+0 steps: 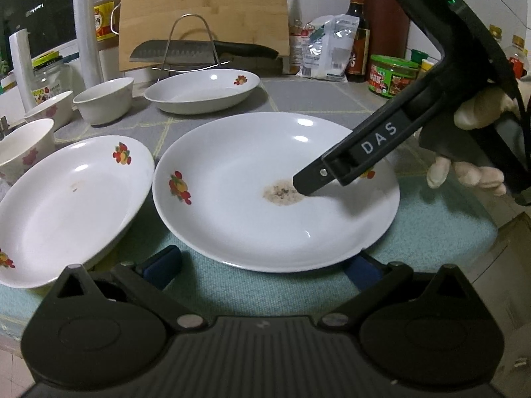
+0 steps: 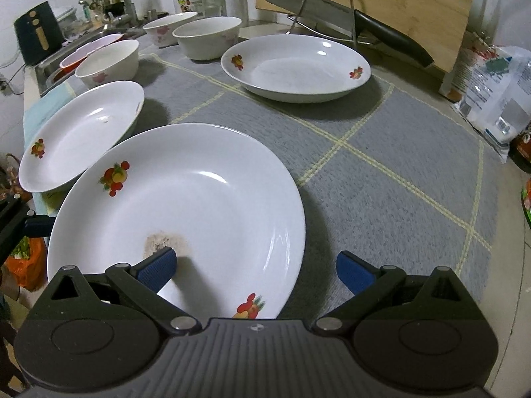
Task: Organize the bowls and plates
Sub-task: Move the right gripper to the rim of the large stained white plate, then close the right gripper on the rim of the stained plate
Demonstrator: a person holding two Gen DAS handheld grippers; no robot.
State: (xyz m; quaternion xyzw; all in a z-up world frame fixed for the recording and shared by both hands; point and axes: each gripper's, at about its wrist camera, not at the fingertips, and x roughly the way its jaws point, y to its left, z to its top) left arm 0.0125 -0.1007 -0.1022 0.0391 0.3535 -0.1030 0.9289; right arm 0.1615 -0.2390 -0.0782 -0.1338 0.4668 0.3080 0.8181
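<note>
Only right-wrist view shows sink; left shows gloved hand.

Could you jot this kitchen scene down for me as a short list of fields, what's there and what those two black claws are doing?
plates: three white flowered ones; stained plate nearest, second plate beside it, third plate further back
bowls: three bowls behind the plates
surface: grey checked mat
left gripper: open, at the stained plate's near rim
right gripper: open, straddling the stained plate's rim, one finger above the stain
background: knife on a wire rack, cutting board
</note>
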